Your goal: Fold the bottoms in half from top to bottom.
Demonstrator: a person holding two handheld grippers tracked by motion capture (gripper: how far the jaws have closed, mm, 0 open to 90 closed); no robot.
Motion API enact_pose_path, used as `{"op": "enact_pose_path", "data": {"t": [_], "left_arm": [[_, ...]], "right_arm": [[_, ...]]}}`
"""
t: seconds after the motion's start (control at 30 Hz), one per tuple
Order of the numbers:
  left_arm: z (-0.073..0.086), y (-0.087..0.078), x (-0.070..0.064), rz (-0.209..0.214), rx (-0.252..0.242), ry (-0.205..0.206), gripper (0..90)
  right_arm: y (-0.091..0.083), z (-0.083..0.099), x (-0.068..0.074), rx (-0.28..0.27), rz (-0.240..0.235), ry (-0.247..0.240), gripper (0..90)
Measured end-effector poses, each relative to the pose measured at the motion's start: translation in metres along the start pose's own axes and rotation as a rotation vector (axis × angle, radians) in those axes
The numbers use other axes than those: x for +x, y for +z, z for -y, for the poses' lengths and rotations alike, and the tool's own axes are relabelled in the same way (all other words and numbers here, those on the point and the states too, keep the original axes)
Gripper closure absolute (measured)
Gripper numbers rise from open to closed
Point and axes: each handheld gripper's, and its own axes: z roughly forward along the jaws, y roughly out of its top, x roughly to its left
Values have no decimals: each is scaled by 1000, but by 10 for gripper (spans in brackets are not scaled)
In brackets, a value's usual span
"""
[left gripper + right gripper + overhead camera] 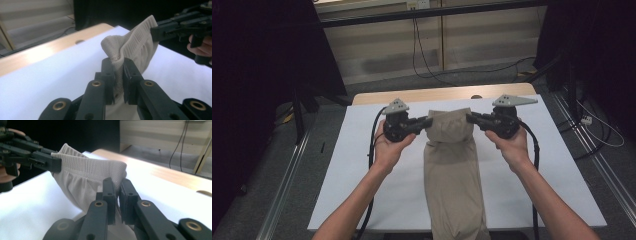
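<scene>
Gripping one corner of the beige mesh shorts point(452, 165) at the waistband with the left gripper point(428, 120), jaws pressed together on a fold of the cloth, nothing but fabric between them in the left gripper view. Pinching the opposite end of the waistband with the right gripper point(470, 118), jaws likewise clamped tight on the ribbed edge. Holding the waistband stretched between the two tools and raised off the white table cover point(362, 165) (the far wooden table edge point(412, 95) showing just behind it). Trailing down from the raised band toward the near edge of the table, the rest of the garment lying flat along the middle of the cover and apparently hanging over the near rim, though the bottom of the high view is cutting that off. Wrapping around each tool's body from below, the left hand point(387, 150) and the right hand point(512, 147), forearms coming in from the bottom. Looking along the left gripper point(119, 63), seeing the other tool biting the far corner at upper right; looking along the right gripper point(117, 182), seeing the waistband sagging slightly between the two grips.
</scene>
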Motion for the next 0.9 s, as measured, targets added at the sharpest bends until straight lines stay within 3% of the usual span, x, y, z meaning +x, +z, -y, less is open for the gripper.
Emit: {"op": "enact_pose_path", "data": {"t": [0.1, 0.17, 0.3, 0.47, 0.57, 0.73, 0.83, 0.9], "left_arm": [[13, -11, -17, 16, 18, 23, 810], [24, -18, -27, 47, 33, 40, 810], [47, -27, -43, 62, 66, 69, 809], [70, -31, -56, 112, 104, 57, 803], [84, -31, -67, 124, 144, 103, 800], [105, -30, -75, 138, 196, 151, 785], [118, -25, -77, 139, 242, 146, 786], [119, -25, -80, 148, 264, 165, 788]], "right_arm": [[-16, 18, 18, 24, -27, -14, 846], [-19, 23, 22, 31, -36, -19, 846], [-30, 46, 38, 54, -60, -41, 845], [-41, 74, 52, 67, -88, -45, 841], [-46, 87, 58, 101, -91, -64, 839], [-55, 112, 71, 186, -101, -94, 828], [-57, 121, 75, 213, -110, -91, 830], [-57, 128, 79, 248, -108, -106, 837]]}}
